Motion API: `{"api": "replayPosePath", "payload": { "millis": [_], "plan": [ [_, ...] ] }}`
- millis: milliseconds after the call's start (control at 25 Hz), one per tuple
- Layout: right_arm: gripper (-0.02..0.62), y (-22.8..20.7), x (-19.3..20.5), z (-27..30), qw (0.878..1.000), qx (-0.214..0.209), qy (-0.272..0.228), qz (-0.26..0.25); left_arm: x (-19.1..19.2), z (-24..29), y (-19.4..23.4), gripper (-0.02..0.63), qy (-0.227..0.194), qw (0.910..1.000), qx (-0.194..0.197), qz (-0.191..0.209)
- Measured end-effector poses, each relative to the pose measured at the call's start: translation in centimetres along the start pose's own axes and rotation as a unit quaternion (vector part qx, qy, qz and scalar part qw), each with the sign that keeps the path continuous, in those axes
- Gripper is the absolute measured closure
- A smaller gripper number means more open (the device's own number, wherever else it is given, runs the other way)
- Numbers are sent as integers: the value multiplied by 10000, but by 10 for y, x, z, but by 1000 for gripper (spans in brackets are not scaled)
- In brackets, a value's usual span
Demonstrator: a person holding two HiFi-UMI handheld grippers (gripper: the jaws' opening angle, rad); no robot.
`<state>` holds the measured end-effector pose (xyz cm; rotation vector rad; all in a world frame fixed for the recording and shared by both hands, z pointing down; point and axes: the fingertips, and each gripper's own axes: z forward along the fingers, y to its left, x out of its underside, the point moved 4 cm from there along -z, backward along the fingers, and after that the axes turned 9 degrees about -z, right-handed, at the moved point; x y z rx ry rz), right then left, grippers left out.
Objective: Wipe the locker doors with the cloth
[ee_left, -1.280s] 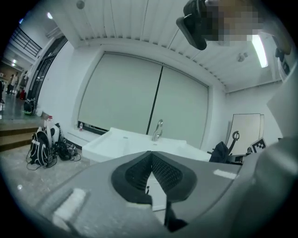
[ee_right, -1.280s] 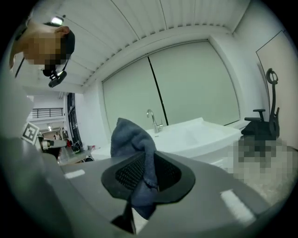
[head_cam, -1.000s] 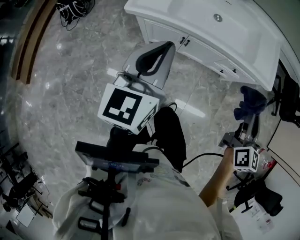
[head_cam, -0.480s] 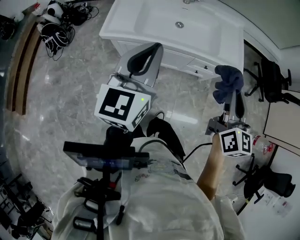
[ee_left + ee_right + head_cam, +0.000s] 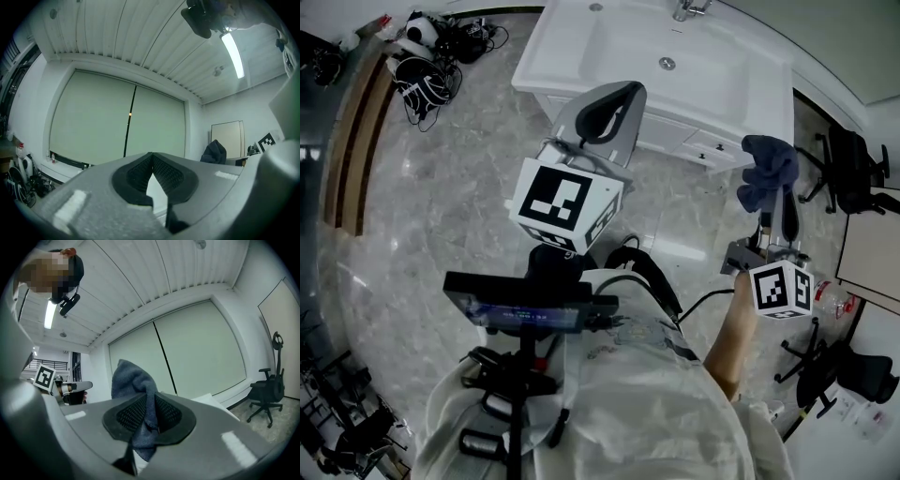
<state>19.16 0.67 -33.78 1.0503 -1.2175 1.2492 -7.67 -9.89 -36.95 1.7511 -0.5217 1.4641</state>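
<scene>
Blue-grey fabric: the cloth [image 5: 136,385] is bunched and pinched between the two black ribbed pads of the right gripper [image 5: 151,401]. In the right gripper view, one fold stands up above the jaw tips and a shorter tail hangs below them. In the head view, the cloth [image 5: 769,169] sits at the right of the frame, at the top end of the right gripper [image 5: 778,208], and touches no other surface. The marker cube [image 5: 781,288] of this gripper lies lower in the frame, with the person's forearm [image 5: 733,342] below it.

The left gripper [image 5: 614,103] occupies the upper centre of the head view, well apart from the cloth. Its jaws are pressed together at the tips. The left gripper view shows the left gripper [image 5: 151,158] with nothing between the pads, only a small triangular gap below the tips. Its own marker cube [image 5: 565,204] faces the head camera.

Surroundings:
- A white cabinet [image 5: 581,56] with a basin fills the top centre of the head view, above both grippers in the frame.
- A grey marbled floor [image 5: 422,216] covers the left half.
- A black office chair [image 5: 853,169] stands at the right edge and also appears at the lower right of the right gripper view [image 5: 265,390].
- Both gripper views face two pale panels [image 5: 187,352] divided by a dark vertical seam.
- A strip light [image 5: 232,49] is mounted on the slatted white ceiling.
</scene>
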Motion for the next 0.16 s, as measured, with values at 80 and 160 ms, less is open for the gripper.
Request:
{"api": "replayPosePath", "payload": {
  "millis": [80,160],
  "plan": [
    [535,-1,2,0,10000,-23,-21,-10,0,0,-1,604,-3,10000,17,16],
    [535,-2,4,1,10000,-58,-55,-22,0,0,-1,604,-3,10000,38,36]
  ]
}}
